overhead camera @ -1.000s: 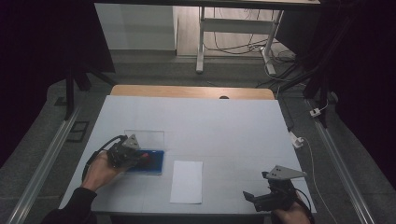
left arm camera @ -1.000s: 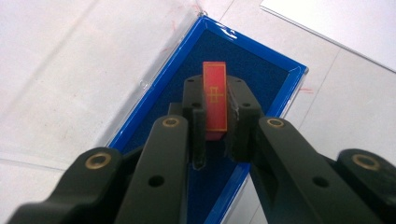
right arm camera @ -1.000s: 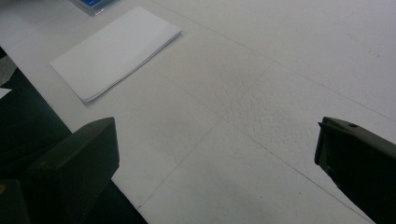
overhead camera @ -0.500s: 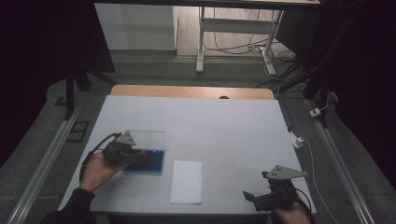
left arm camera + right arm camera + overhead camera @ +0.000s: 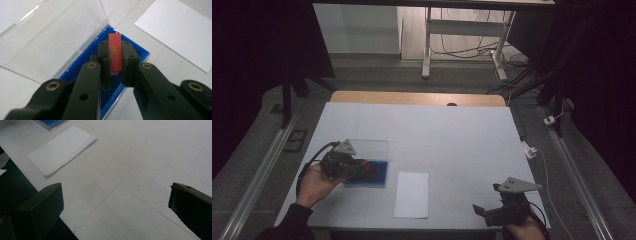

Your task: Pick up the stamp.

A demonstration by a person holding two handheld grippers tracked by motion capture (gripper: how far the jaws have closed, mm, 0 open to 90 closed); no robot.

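At far left, left tongs [image 5: 362,166] clamped tight on a small flat red rectangular card with gold line markings [image 5: 114,52], held upright just above the shallow blue rectangular tray [image 5: 136,53] of an opened case. Behind it, a clear plastic hinged lid [image 5: 369,149] lying flat on the white counter [image 5: 452,135]. Judged as an early stage: card gripped and barely clear of the tray, not yet carried anywhere, with setting it down somewhere probably left to do. Toward the middle, just right of the tray, a stack of white paper sheets [image 5: 412,194], possibly the card's destination, though hard to tell. At far right, right tongs [image 5: 492,212] spread wide and empty, hovering near the counter's front edge, well apart from everything. Count: one red card, one blue tray with one clear lid, one paper stack, two tongs.
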